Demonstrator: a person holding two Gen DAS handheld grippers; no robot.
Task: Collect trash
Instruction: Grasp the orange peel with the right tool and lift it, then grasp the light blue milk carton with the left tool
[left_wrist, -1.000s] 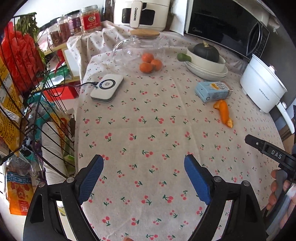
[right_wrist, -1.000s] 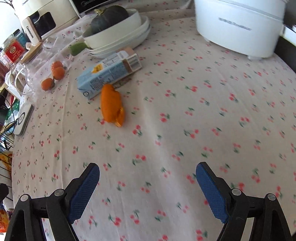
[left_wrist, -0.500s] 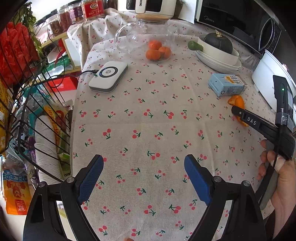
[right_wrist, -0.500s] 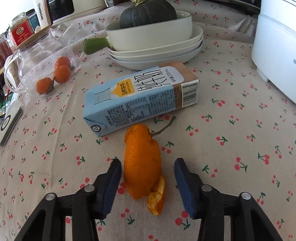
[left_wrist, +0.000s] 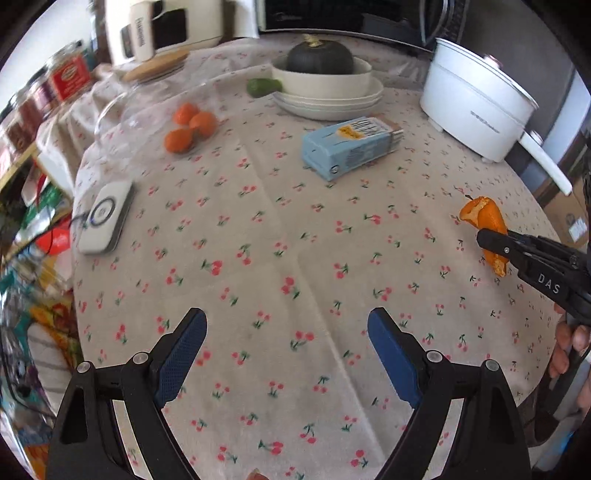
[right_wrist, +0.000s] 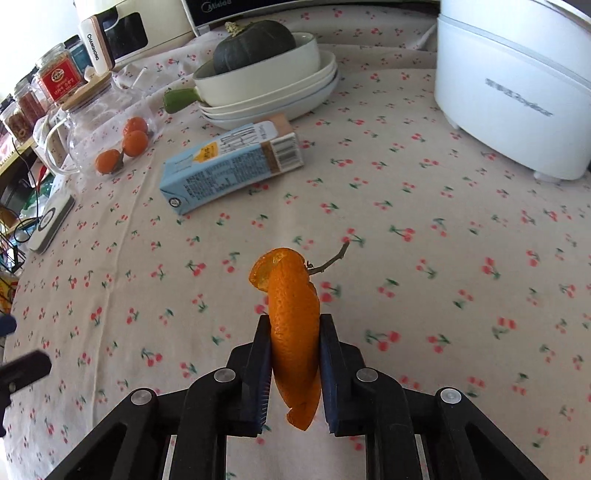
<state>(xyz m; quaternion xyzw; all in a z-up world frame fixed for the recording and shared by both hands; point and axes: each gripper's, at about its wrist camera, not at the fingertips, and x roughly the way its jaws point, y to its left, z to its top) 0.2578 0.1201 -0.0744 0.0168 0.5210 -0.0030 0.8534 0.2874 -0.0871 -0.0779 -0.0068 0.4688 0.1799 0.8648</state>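
My right gripper (right_wrist: 295, 332) is shut on an orange peel (right_wrist: 291, 314) with a thin stem and holds it above the cherry-print tablecloth (right_wrist: 443, 258). The peel (left_wrist: 484, 218) and the right gripper (left_wrist: 495, 240) also show at the right of the left wrist view. A light blue milk carton (right_wrist: 232, 166) lies on its side beyond the peel; it also shows in the left wrist view (left_wrist: 347, 147). My left gripper (left_wrist: 286, 339) is open and empty over the near part of the table.
A stack of white dishes (right_wrist: 273, 96) holds a dark green squash (right_wrist: 255, 44). A white electric pot (right_wrist: 517, 85) stands at the right. A glass jug with small oranges (right_wrist: 103, 125) and a white wireless charger (left_wrist: 105, 216) sit at the left.
My right gripper has shut on the orange peel and lifted it off the cloth, away from the carton. The left gripper's view has swung right and stayed open.
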